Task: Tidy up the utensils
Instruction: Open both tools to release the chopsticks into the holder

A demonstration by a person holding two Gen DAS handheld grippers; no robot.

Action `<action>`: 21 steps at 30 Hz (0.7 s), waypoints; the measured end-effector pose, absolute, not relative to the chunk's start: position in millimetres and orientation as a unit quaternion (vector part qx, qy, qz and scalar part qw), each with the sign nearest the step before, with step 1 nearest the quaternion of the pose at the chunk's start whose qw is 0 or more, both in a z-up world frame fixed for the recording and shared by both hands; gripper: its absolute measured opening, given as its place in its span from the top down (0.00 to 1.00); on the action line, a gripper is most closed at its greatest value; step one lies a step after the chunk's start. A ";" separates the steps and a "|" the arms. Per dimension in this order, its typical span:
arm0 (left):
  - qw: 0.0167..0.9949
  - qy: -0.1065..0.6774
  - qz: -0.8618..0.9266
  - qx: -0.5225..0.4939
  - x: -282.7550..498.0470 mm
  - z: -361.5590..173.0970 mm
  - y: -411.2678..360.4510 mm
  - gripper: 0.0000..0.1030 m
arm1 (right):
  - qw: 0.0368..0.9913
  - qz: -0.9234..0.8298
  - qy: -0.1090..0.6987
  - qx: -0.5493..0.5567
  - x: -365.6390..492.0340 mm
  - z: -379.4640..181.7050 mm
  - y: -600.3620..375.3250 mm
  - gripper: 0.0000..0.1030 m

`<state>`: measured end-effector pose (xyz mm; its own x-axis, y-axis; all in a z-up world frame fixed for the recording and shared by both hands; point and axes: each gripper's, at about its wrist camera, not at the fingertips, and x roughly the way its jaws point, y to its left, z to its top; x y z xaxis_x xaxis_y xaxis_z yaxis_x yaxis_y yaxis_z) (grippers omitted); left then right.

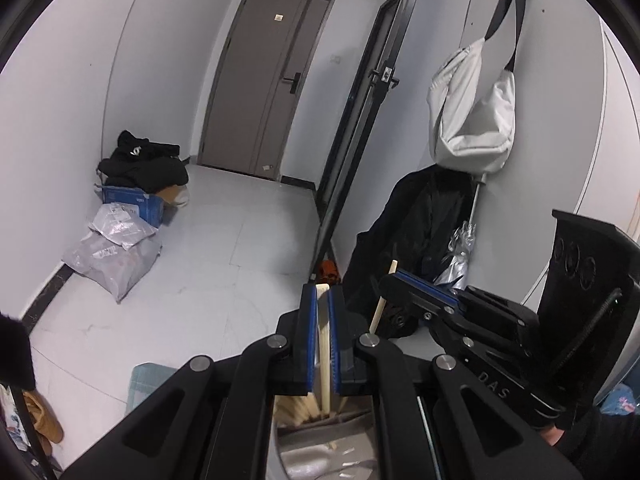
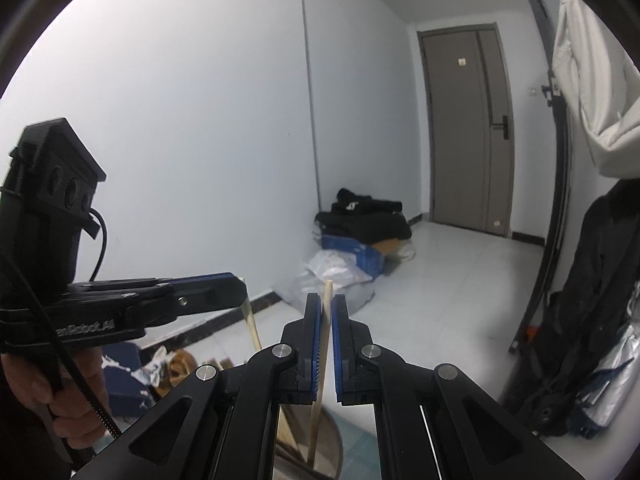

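My left gripper (image 1: 323, 294) is shut on a pale wooden chopstick (image 1: 325, 344) that runs down between the blue pads into a metal holder (image 1: 320, 452) with several more wooden sticks. My right gripper (image 2: 326, 304) is shut on another wooden chopstick (image 2: 322, 360) that stands upright and reaches down into the same round metal holder (image 2: 336, 440). The right gripper shows in the left wrist view (image 1: 400, 284), close by on the right, with its chopstick (image 1: 382, 304). The left gripper shows in the right wrist view (image 2: 236, 284) at the left, with its chopstick (image 2: 252, 324).
A hallway with a brown door (image 1: 264, 88) lies ahead. A blue box, black clothes and grey bags (image 1: 120, 236) lie by the left wall. A white bag (image 1: 472, 112), a black coat and a folded umbrella (image 1: 460, 252) hang at the right.
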<state>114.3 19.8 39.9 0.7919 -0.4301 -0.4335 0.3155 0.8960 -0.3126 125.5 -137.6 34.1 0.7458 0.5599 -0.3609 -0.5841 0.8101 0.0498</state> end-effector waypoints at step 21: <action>0.932 0.321 -0.120 -0.113 87.6 50.3 41.1 0.48 | 0.930 0.275 0.242 0.026 85.9 19.4 -160.5 0.74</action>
<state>87.6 41.1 50.3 0.7644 -0.2974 -0.5720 0.1516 0.9453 -0.2889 85.9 -160.5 19.4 0.7308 0.5247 -0.4367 -0.4997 0.8470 0.1814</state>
